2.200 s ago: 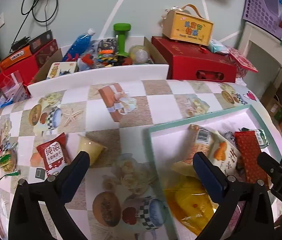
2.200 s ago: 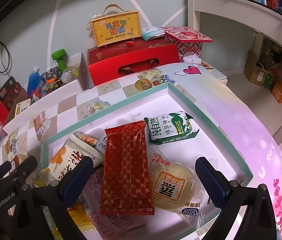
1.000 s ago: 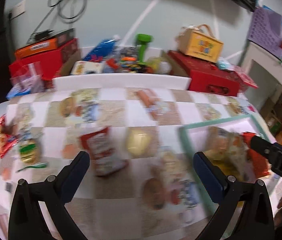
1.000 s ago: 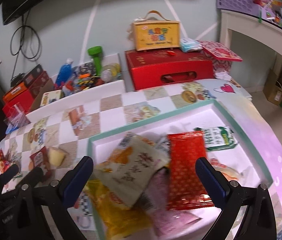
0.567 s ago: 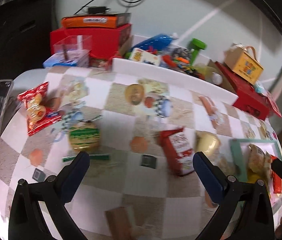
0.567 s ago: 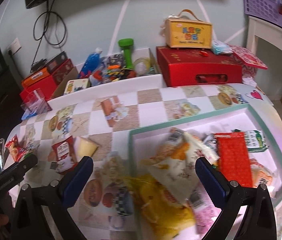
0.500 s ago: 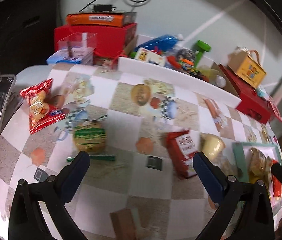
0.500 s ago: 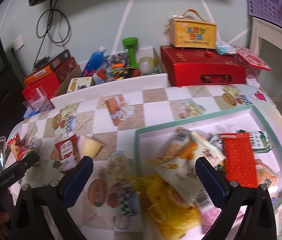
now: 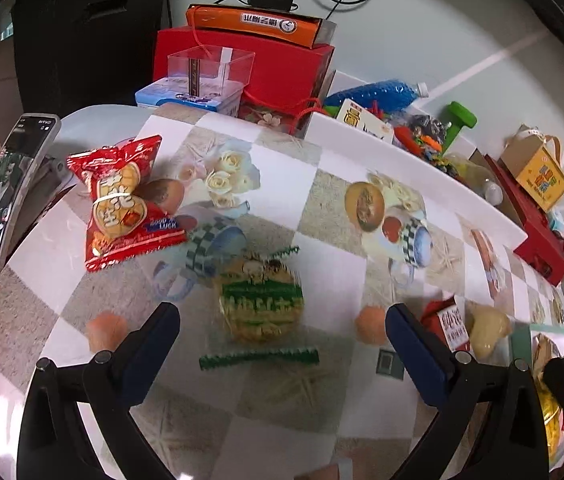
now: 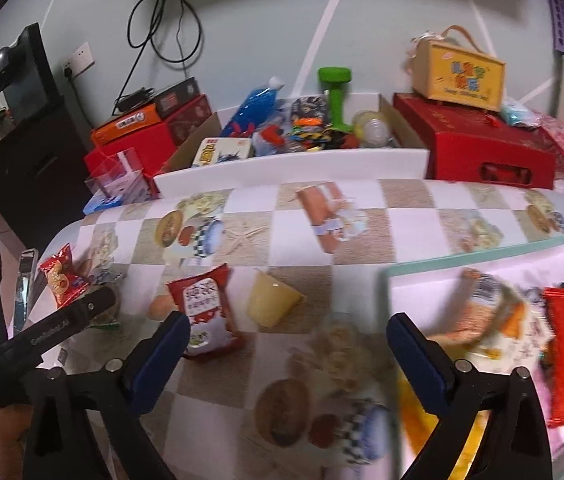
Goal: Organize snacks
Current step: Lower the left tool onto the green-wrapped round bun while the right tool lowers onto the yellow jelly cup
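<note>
Two grippers over the checkered table (image 9: pixel 266 408), both gaping wide with nothing in them. Left gripper (image 9: pixel 282 344) has the round green-wrapped snack (image 9: pixel 261 303) lying just ahead, between its fingers, and a red bag (image 9: pixel 124 205) further up to its left. Right gripper (image 10: pixel 288 342) has been narrowing a bit; red packet (image 10: pixel 207 313) sits by its left finger, yellow cup (image 10: pixel 272 300) ahead, tray (image 10: pixel 482 261) off right.

Both hand-held grippers are angling steeply downward.
The left hand-held gripper (image 9: pixel 282 338) is gaping wide with nothing between its jaws; the right hand-held gripper (image 10: pixel 288 338) has just been closing slightly, empty.
</note>
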`<action>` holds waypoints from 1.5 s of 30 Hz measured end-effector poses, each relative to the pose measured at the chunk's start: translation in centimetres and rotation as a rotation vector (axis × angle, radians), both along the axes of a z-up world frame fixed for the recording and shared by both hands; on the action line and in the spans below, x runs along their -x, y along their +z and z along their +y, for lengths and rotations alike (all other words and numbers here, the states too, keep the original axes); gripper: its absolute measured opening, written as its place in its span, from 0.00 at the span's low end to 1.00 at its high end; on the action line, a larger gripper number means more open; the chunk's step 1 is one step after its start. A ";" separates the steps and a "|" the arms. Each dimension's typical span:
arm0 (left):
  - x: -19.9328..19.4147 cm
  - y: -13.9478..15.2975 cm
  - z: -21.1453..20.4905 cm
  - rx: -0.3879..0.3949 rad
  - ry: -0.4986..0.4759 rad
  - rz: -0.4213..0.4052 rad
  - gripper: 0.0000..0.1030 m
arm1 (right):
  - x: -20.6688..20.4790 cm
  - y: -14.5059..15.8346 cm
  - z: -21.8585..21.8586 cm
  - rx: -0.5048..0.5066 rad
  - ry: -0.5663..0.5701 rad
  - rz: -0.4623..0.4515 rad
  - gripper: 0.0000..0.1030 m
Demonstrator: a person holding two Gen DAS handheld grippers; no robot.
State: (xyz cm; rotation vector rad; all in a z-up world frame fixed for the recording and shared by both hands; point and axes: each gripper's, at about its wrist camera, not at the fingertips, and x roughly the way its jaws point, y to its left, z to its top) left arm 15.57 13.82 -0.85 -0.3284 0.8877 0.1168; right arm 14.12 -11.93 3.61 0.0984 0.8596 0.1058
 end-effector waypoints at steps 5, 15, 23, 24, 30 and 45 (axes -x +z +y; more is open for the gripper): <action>-1.0 -1.1 -0.1 -0.020 -0.004 0.012 0.96 | -1.6 -1.6 0.9 -0.011 -0.003 0.005 0.86; -1.8 -1.7 -0.5 -0.036 -0.010 -0.010 0.80 | -4.1 -4.4 0.9 -0.025 -0.025 0.050 0.59; -1.9 -1.9 -0.8 -0.066 -0.028 -0.008 0.60 | -4.8 -5.9 0.9 -0.038 -0.025 0.071 0.49; -2.0 -1.9 -0.9 -0.071 -0.030 -0.008 0.60 | -4.7 -5.9 1.0 -0.033 -0.024 0.067 0.49; -2.1 -2.1 -1.8 -0.115 -0.056 -0.001 0.56 | -4.7 -6.0 1.1 -0.028 -0.020 0.058 0.48; -2.4 -2.0 -4.9 -0.110 -0.170 -0.007 0.51 | -4.7 -6.1 0.9 -0.036 -0.016 0.049 0.48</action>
